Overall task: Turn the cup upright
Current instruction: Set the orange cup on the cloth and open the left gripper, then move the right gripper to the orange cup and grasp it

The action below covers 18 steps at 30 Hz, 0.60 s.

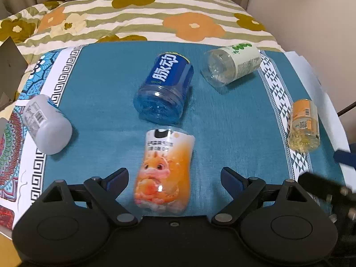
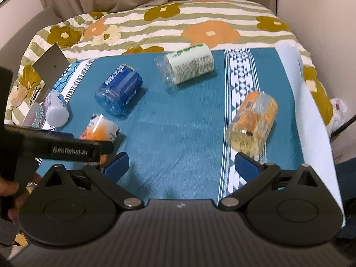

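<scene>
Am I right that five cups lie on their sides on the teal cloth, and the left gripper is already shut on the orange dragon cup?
Not quite: the left gripper is open, its fingers either side of the orange dragon cup without touching, as the left wrist view shows. All five cups do lie on their sides on the teal cloth.

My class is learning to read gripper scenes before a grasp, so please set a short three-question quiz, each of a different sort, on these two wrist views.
1. True or false: the blue cup stands upright on the teal cloth.
2. Which cup lies between the open jaws of the left gripper?
A. the white cup
B. the orange dragon cup
C. the green-label clear cup
3. Fill in: in the right wrist view, the cup nearest the right gripper is the ____ one on the patterned white stripe.

Key: 1 false, it lies on its side. 2 B. 3 orange-label clear.
</scene>
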Tool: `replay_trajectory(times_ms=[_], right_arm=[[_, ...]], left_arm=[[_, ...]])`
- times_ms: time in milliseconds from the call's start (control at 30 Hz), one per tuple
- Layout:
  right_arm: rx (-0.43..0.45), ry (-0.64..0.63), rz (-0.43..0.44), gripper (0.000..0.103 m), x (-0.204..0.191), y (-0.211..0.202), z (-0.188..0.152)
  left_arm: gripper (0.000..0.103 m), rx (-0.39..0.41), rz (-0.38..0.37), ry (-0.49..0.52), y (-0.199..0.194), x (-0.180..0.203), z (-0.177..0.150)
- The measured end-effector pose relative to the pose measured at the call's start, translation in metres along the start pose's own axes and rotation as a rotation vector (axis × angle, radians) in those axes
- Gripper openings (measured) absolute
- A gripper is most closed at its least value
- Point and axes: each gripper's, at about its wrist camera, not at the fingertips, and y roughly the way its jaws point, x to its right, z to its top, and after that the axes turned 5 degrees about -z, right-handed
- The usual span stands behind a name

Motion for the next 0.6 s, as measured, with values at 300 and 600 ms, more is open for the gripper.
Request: replay_trajectory(times_ms=[300,600], right_arm=[[-0.037,0.025,0.076,0.103,-0.017,-0.006,0.049],[-0.245,0.136,0.197,0.103,-0.065,0.046,0.065]], left_arm=[[0.103,0.060,0.023,0.030,-0.046,-0.028,-0.016],[0.103,0.054,0.002,-0.023,-0.059,-0.086,-0.035]])
